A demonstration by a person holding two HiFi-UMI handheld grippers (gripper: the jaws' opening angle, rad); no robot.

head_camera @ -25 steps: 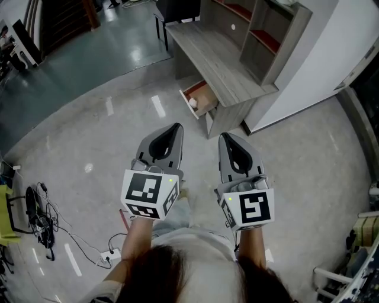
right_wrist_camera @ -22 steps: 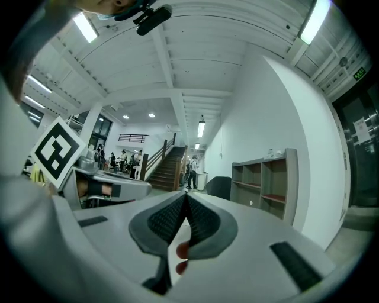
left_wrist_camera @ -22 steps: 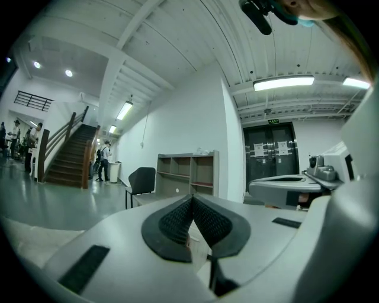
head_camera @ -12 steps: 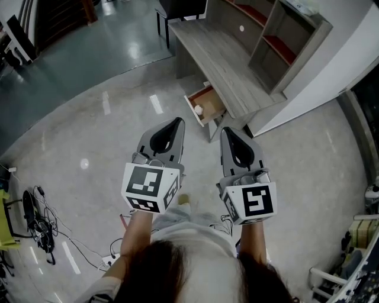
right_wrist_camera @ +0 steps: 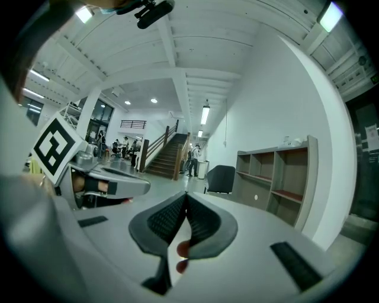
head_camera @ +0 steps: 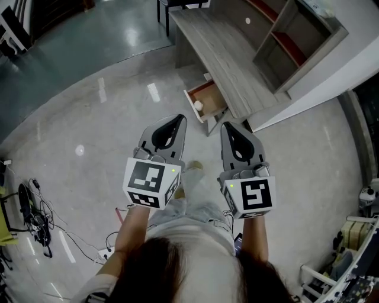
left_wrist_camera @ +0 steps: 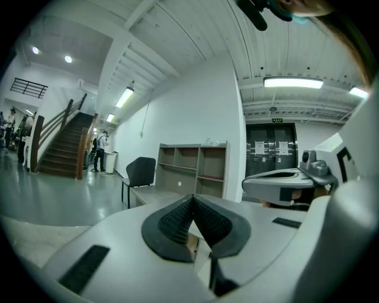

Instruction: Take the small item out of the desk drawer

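Note:
In the head view a grey wooden desk (head_camera: 220,48) stands ahead, with its small drawer (head_camera: 208,96) pulled open toward me. A small pale round item (head_camera: 198,106) lies at the drawer's front end. My left gripper (head_camera: 177,119) and right gripper (head_camera: 228,125) are held side by side above the floor, short of the drawer, touching nothing. In the left gripper view the left gripper (left_wrist_camera: 192,197) has its pads meeting with nothing between them. In the right gripper view the right gripper (right_wrist_camera: 186,194) is shut the same way, empty. Both point toward the desk.
An open shelf unit (head_camera: 299,36) sits at the back of the desk. A dark chair (head_camera: 177,3) stands at its far end and a white wall (head_camera: 337,71) runs to the right. Cables and a power strip (head_camera: 35,216) lie on the floor at the left.
The desk and open drawer have come nearer in the view as the person steps forward. Both grippers stay shut and side by side.

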